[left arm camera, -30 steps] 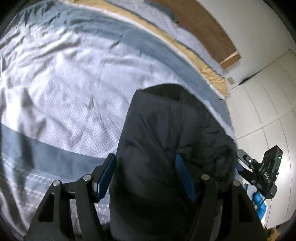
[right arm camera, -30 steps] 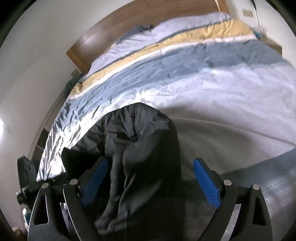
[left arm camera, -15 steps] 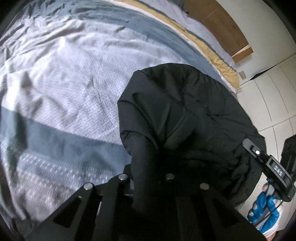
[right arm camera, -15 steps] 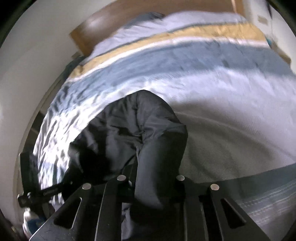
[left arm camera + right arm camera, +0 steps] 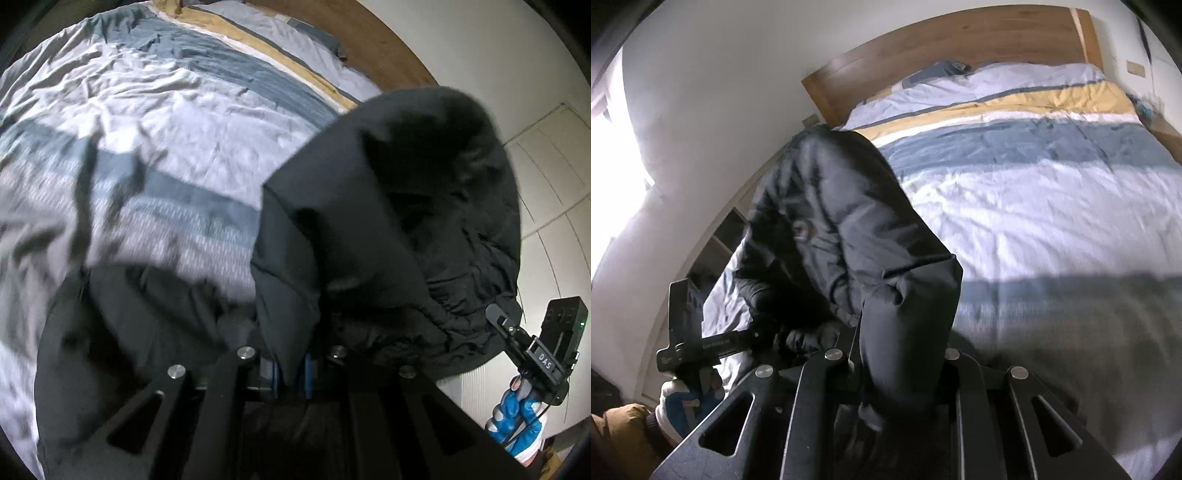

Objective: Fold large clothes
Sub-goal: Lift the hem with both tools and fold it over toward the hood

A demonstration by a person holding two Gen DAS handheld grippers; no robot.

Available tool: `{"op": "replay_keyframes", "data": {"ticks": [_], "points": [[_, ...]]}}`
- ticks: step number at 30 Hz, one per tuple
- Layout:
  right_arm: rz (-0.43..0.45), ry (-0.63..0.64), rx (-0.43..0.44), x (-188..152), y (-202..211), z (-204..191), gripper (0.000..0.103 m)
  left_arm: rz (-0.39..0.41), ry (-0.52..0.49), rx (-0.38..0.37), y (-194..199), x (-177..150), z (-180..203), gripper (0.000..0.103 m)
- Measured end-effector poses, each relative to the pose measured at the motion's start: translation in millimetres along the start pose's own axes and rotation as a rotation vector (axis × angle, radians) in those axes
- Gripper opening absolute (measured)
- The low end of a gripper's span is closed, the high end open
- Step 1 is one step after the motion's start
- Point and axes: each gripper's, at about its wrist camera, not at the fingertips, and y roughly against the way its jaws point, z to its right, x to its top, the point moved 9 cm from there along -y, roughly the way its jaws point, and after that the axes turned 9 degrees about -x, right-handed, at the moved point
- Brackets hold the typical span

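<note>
A large black padded jacket (image 5: 399,206) hangs lifted above the bed, bunched between both grippers. My left gripper (image 5: 290,373) is shut on a fold of the jacket's edge; its blue pads show pinching the cloth. My right gripper (image 5: 897,369) is shut on another fold of the jacket (image 5: 849,229), which covers its fingertips. Each gripper shows in the other's view: the right one (image 5: 532,354) at the lower right, the left one (image 5: 701,343) at the lower left. Part of the jacket trails low at the left (image 5: 122,332).
The bed (image 5: 1052,206) has a quilt with white, blue and yellow stripes and a wooden headboard (image 5: 953,48). A white wall (image 5: 701,110) and shelves stand beside the bed. White cupboard doors (image 5: 554,177) are at the right in the left wrist view.
Both grippers went from open over the jacket on the bed to shut on it. They have lifted the jacket up off the quilt.
</note>
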Motion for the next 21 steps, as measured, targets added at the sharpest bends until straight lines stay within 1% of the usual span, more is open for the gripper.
{"op": "replay_keyframes", "data": {"ticks": [3,6,11,16,21], "points": [[-0.010,-0.025,-0.018,-27.4,12.4,3.7,0.019,-0.015,0.002,-0.009,12.7,-25.1,-5.2,0.008],[-0.018,-0.060,-0.043,-57.3,19.7,9.9,0.020,-0.028,0.001,-0.003,22.9,-44.9,-14.0,0.008],[-0.048,-0.113,-0.080,-99.7,16.4,19.4,0.021,-0.042,0.015,0.005,31.6,-71.4,-31.8,0.008],[-0.069,-0.112,-0.118,-131.2,11.9,26.9,0.024,-0.042,0.001,0.012,31.4,-83.9,-35.6,0.008],[-0.073,-0.103,-0.155,-147.6,11.9,32.9,0.028,-0.047,-0.018,0.031,31.6,-93.6,-42.9,0.009]]}}
